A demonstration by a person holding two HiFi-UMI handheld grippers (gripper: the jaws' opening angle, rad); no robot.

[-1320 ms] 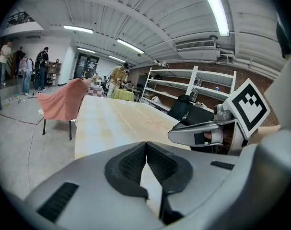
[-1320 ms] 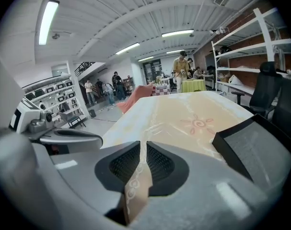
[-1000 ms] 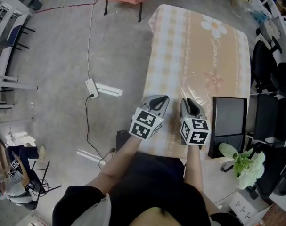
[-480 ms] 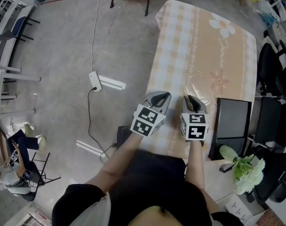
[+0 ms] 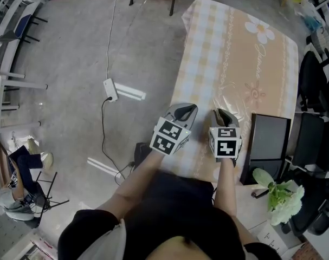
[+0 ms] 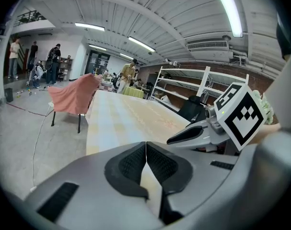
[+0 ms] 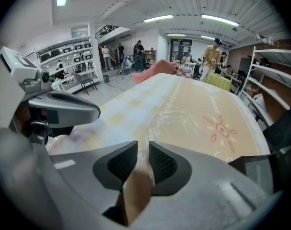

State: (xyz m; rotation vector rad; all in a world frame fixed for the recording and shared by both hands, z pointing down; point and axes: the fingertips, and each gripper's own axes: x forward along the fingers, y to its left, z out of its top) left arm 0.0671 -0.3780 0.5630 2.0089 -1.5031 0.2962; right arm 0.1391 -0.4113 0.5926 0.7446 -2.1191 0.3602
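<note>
Where the near end of the tablecloth [image 5: 237, 64] hangs, I have my left claw [image 5: 187, 109] shut tight on its edge and my right claw [image 5: 220, 113] pinching it just beside; the tablecloth's long side runs straight ahead of both claws.

A long table [image 5: 245, 64] stands on a grey concrete floor [image 5: 61, 47] under fluorescent tube lights [image 6: 226, 8]. Beyond the table's far end is a chair draped in pink cloth [image 6: 73, 97]. White metal shelving [image 6: 183, 87] lines the brick wall to the table's right, and a white power strip [image 5: 109, 89] lies to its left.
</note>
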